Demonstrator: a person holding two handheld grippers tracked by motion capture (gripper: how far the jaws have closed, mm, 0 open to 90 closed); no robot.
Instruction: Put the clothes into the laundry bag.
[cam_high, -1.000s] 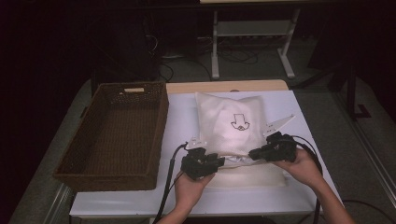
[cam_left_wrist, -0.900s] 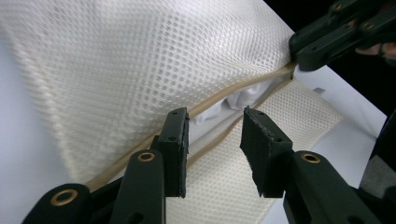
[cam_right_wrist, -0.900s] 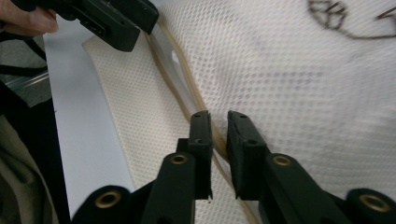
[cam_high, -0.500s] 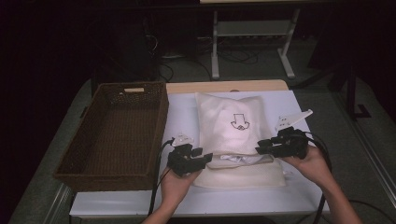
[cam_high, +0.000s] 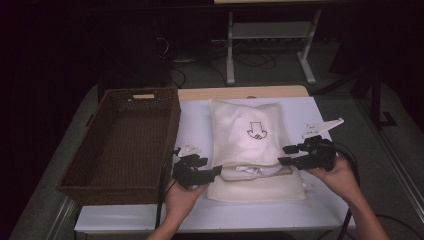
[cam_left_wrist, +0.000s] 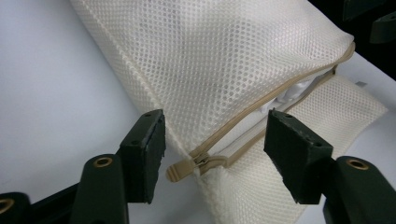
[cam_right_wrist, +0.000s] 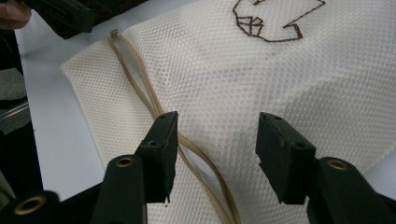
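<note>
Bag (cam_high: 247, 142) zipper (cam_left_wrist: 243, 126) now open across the near edge, both claws, left (cam_high: 212, 172) and right (cam_high: 284, 155), drawn apart to its ends, jaws apart, gripping nothing; likely ready for loading.

Lighting: dim room, table lit from above.
High view: table (cam_high: 320, 112) and white mesh bag (cam_high: 250, 145) bright, surroundings near black; slightly soft overall, basket (cam_high: 125, 140) interior murky. Gripper views: even, soft light, mesh weave sharp at centre, mild glare on bag folds; black jaws in foreground slightly soft, faint shadows beneath.
</note>
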